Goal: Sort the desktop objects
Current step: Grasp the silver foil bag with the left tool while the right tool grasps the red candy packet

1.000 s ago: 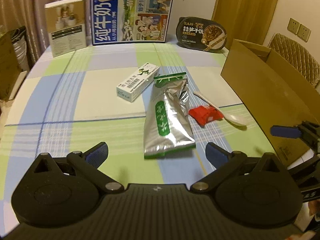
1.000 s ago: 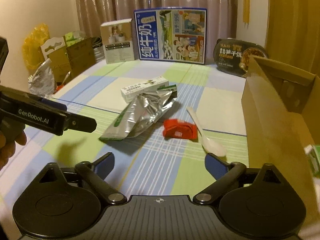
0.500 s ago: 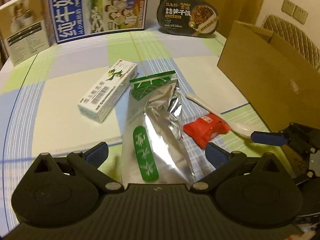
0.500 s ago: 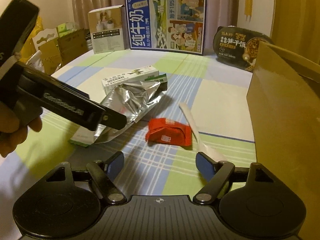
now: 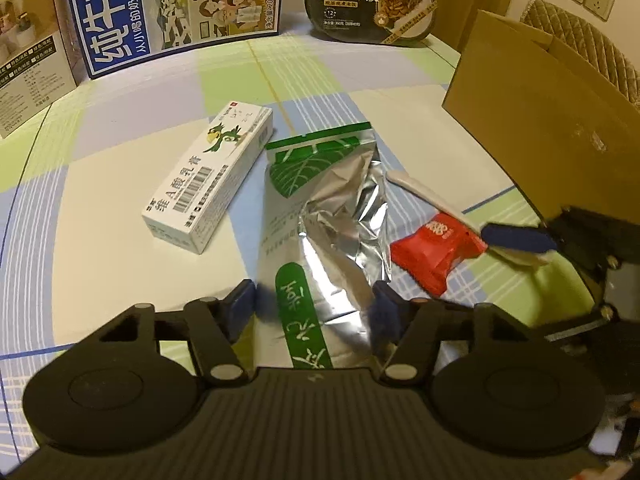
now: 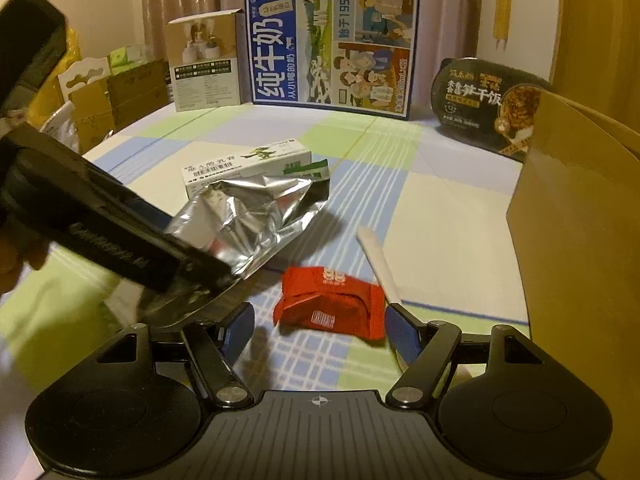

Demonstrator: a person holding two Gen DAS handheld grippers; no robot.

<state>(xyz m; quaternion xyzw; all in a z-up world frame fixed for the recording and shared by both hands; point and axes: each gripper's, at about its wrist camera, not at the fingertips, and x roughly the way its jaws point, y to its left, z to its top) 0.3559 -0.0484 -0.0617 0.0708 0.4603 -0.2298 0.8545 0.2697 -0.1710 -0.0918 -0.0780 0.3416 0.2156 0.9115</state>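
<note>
Both claws work low over the checked tablecloth (image 5: pixel 120 280) at once. Left gripper (image 5: pixel 316 304) has just been closing, its 2 pads now at the sides of the near end of the foil pouch (image 5: pixel 332 216), seemingly pinching it. Right gripper (image 6: pixel 320 326) has also been closing but is not yet clenched; the red snack packet (image 6: pixel 332 304) lies between its pads, with a gap visible on the left side.

The pouch looks light, crinkly and slippery (likely near empty), so its flat sealed bottom edge seems the safest hold. The packet appears soft and small, best squeezed across its width. A white plastic spoon (image 6: pixel 378 264) touches the packet's right edge and could be dragged along. A white carton (image 5: pixel 212 184) lies just beside the pouch.

The open cardboard box (image 6: pixel 580 240) stands close on the right, its wall leaving little side room; the table centre beyond is free.
</note>
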